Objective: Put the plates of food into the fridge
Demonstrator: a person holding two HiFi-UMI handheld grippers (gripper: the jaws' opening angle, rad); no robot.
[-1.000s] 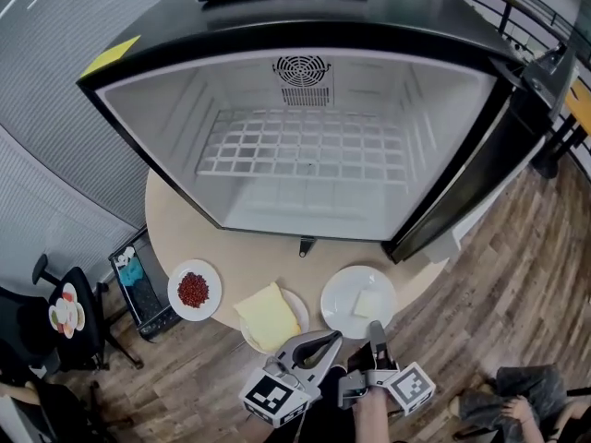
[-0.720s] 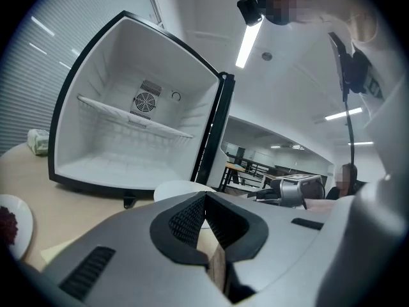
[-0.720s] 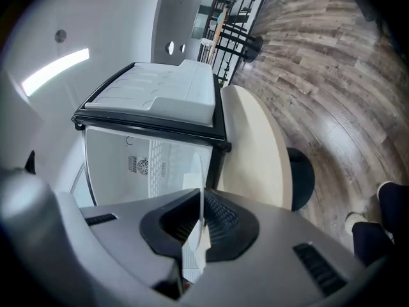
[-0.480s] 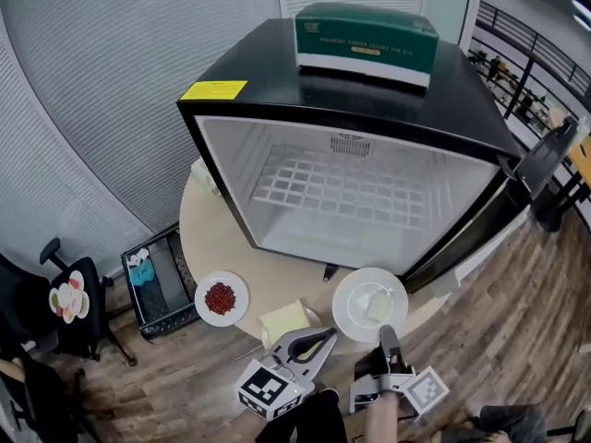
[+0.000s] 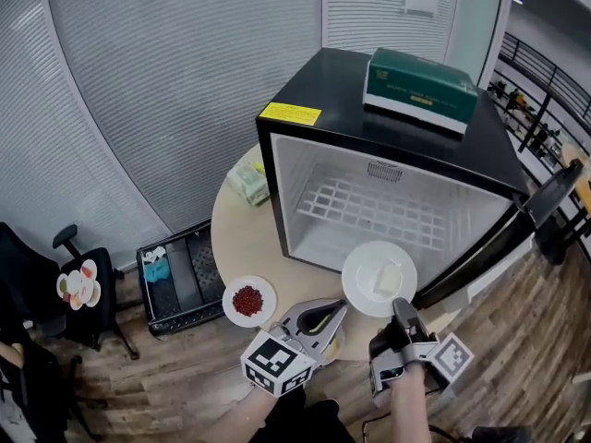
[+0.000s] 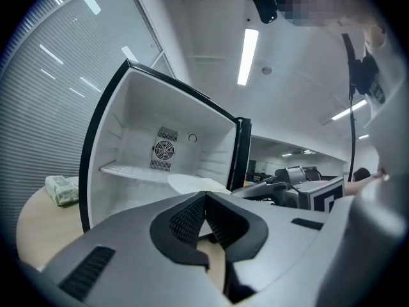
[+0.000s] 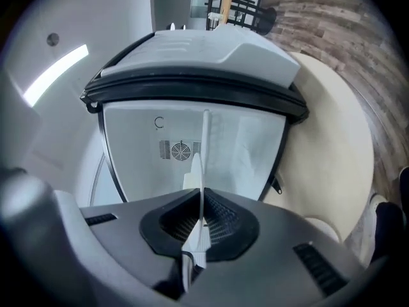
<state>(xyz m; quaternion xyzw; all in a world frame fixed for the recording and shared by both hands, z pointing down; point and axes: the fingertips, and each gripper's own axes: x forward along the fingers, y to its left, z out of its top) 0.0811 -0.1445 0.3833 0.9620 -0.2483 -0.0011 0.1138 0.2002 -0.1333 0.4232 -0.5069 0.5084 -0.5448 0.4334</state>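
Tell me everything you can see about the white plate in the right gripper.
The white plate is round and glossy, ceramic by the look, with a pale squarish slab of food lying on it. The right gripper is shut on its near rim and holds it roughly level before the open fridge, apparently off the table. In the right gripper view it shows edge-on between the jaws.

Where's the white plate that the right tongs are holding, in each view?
Head view: white plate, centre-right, before the open fridge, near rim in the right gripper.
Left gripper view: pale disc just above the left gripper, against the fridge interior.
Right gripper view: edge-on, a thin white line clamped between the tongs.
Shared landmark: the fan grille on the fridge's back wall.
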